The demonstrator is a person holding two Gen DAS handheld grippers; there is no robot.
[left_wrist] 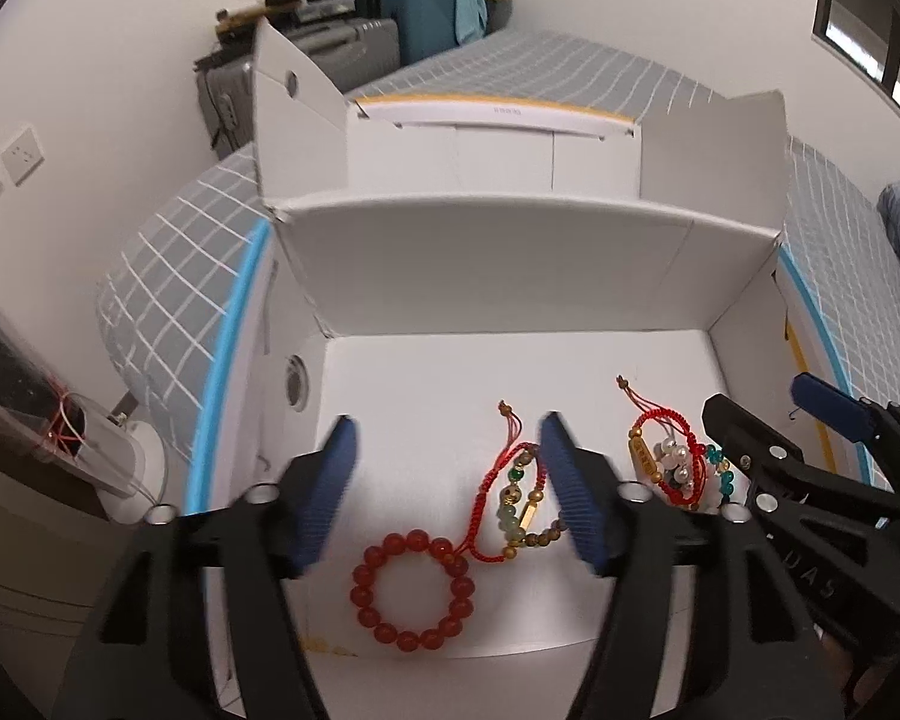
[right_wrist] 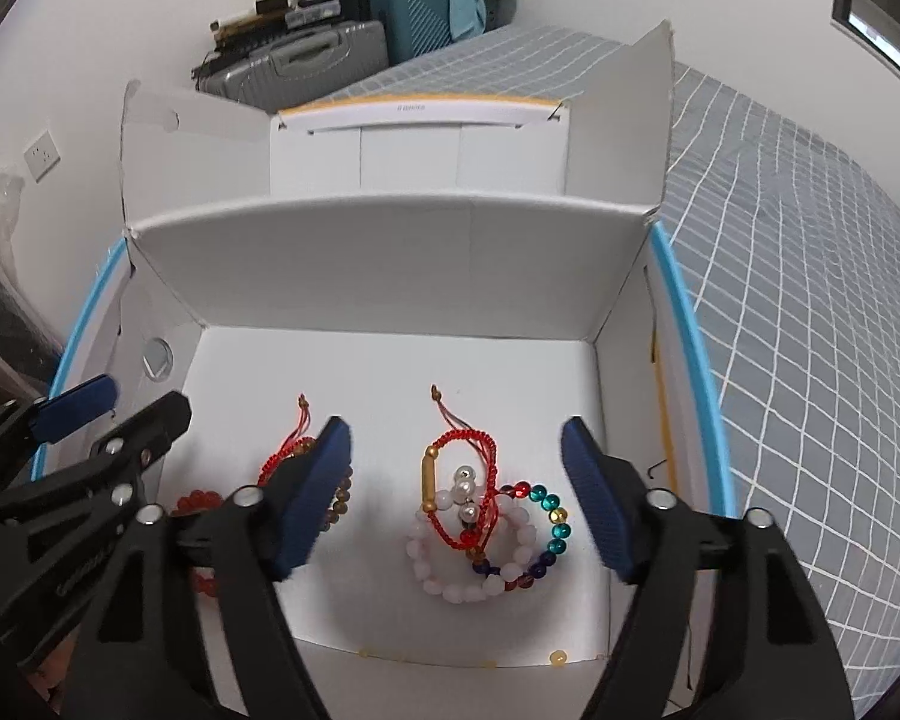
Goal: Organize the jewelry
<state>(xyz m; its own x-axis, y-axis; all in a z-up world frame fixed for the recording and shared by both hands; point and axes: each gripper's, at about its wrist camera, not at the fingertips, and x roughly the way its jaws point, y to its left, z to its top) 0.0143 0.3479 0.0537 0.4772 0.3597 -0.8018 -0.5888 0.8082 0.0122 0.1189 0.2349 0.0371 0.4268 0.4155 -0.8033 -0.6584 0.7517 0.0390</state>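
The left gripper (left_wrist: 450,492) hangs over an open white cardboard box (left_wrist: 510,264) on a bed with a grey checked cover (left_wrist: 168,276), its blue-padded jaws spread wide with nothing pressed between them. On the box floor at 6 o'clock of the jaws lies a red bead bracelet (left_wrist: 412,590), and touching it at its 1 o'clock is a red cord bracelet with green and gold beads (left_wrist: 513,501), partly behind the right-hand pad. At 3 o'clock the right gripper (left_wrist: 768,414) reaches in from the side, its near finger just beside a tangle of red cord, pearl and teal beads (left_wrist: 672,465).
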